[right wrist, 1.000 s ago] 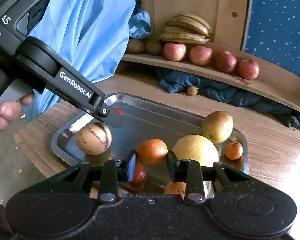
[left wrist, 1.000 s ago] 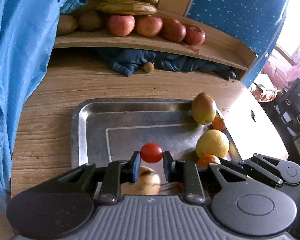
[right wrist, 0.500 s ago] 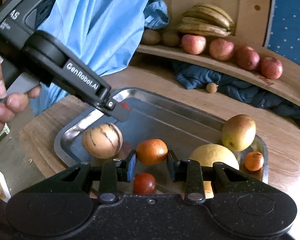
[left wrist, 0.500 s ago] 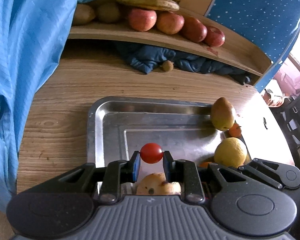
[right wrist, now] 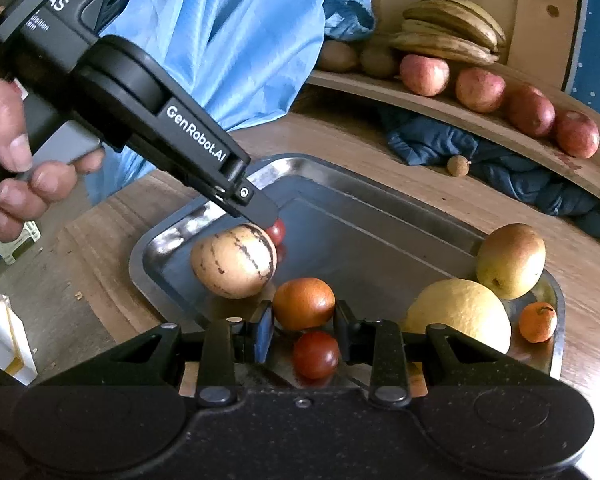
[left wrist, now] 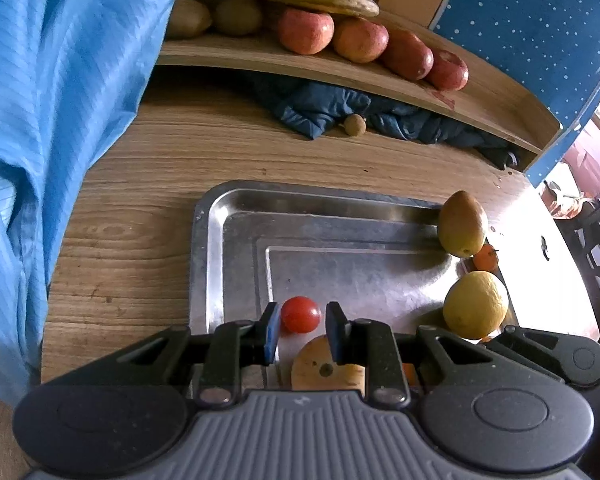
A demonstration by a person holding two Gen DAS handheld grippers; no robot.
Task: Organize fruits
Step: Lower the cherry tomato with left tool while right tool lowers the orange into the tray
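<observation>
Fruits on steel tray (left wrist: 208, 264) atop wooden table (left wrist: 132, 208); left tool (left wrist: 300, 322) loosely flanking tomato (left wrist: 300, 314), right tool (right wrist: 303, 324) gripping orange (right wrist: 304, 303).

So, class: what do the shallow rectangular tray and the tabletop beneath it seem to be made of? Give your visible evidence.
The shallow rectangular tray looks like bare metal, probably steel: grey, brushed sheen, blurred reflections of fruit and a pressed rim. The tabletop looks like wood or wood-grain laminate: tan, matt, with long grain lines; the pictures cannot settle which.
</observation>
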